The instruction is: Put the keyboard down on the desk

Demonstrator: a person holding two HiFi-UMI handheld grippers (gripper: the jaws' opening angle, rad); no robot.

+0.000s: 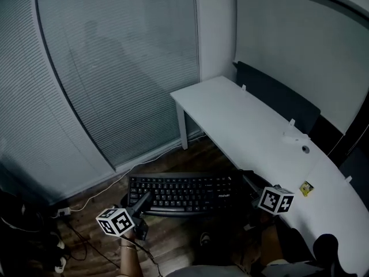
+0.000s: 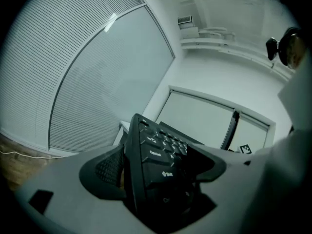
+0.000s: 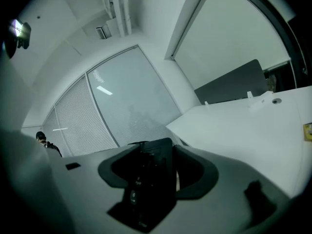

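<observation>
A black keyboard hangs level in the air over the wooden floor, held at both ends. My left gripper is shut on its left end, where the keys fill the space between the jaws. My right gripper is shut on its right end, seen edge-on as a dark slab. The white desk stands to the right of the keyboard, which is off its near edge and lower.
On the desk lie a small yellow tag, a round grommet and white clips. A dark divider panel runs along its far side. Blinds over glass close the left. Cables and a socket lie on the floor.
</observation>
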